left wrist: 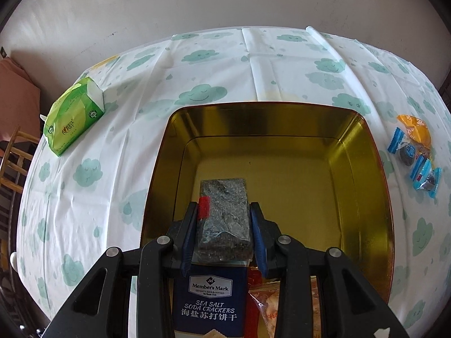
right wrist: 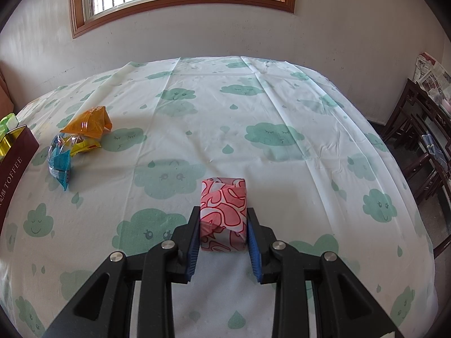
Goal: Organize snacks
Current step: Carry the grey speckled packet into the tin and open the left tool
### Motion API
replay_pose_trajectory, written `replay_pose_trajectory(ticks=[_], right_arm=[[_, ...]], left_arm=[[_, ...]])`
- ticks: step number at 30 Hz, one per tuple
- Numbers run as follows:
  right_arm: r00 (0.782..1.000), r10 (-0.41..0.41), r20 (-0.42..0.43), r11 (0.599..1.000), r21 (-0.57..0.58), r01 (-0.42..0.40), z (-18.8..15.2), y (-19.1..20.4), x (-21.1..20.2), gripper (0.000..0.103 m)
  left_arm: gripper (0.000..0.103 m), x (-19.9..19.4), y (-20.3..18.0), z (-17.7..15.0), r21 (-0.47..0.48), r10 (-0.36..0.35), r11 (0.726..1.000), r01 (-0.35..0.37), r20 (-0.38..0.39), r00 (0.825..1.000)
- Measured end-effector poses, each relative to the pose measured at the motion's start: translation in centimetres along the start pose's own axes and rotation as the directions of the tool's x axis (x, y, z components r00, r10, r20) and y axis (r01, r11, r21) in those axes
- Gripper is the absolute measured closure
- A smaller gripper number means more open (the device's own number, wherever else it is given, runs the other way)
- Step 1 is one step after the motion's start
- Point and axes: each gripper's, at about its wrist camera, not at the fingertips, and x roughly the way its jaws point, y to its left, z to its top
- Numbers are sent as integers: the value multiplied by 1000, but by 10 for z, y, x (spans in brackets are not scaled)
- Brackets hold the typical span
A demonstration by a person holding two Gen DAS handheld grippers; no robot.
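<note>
**Both grippers clamped on snack packs, one over the tin, one over the table**

Left wrist view: the left gripper (left wrist: 224, 225) has its two fingers closed against the sides of a dark seaweed pack (left wrist: 224, 219), which bears a small red tab at its left edge. The pack hangs above the near part of a gold tin (left wrist: 363, 169), open at the top, its shiny floor mostly bare. Under the gripper, at the tin's near end, stands a navy soda cracker box (left wrist: 210, 298), and just right of it lies a red-and-orange snack packet (left wrist: 267, 307). On the cloud-print tablecloth (left wrist: 112, 169), a green tissue pack (left wrist: 74, 115) lies well left of the tin, and a small cluster of wrapped candies (left wrist: 417, 155) lies just beyond its right rim.

Right wrist view: the right gripper (right wrist: 224, 231) grips a pink-and-red patterned pack (right wrist: 223, 214) between its closed fingers, over the tablecloth and well apart from the tin. The tin's maroon outer wall, lettered TOFFEE, shows at the far left edge. The candies sit just beside it, with an orange wrapper (right wrist: 88, 125) on top of the heap.
</note>
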Motion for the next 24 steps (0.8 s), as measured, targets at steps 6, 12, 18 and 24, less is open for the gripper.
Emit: replay_pose_trajectory(ticks=[6, 12, 18, 24], right_arm=[[1000, -1, 0, 1000, -1, 1, 0, -2, 0, 73], [1000, -2, 0, 1000, -1, 2, 0, -2, 0, 73], [1000, -3, 0, 1000, -2, 3, 0, -1, 0, 73], [1000, -1, -1, 1000, -1, 1, 0, -2, 0, 73]], left_arm=[[69, 4, -1, -3, 11, 6, 1000, -6, -16, 1000], [66, 8, 2, -5, -8, -3, 1000, 3, -33, 999], [57, -1, 3, -2, -14, -17, 1000, 17, -14, 1000], [50, -22, 7, -2, -38, -35, 999, 36, 22, 999]])
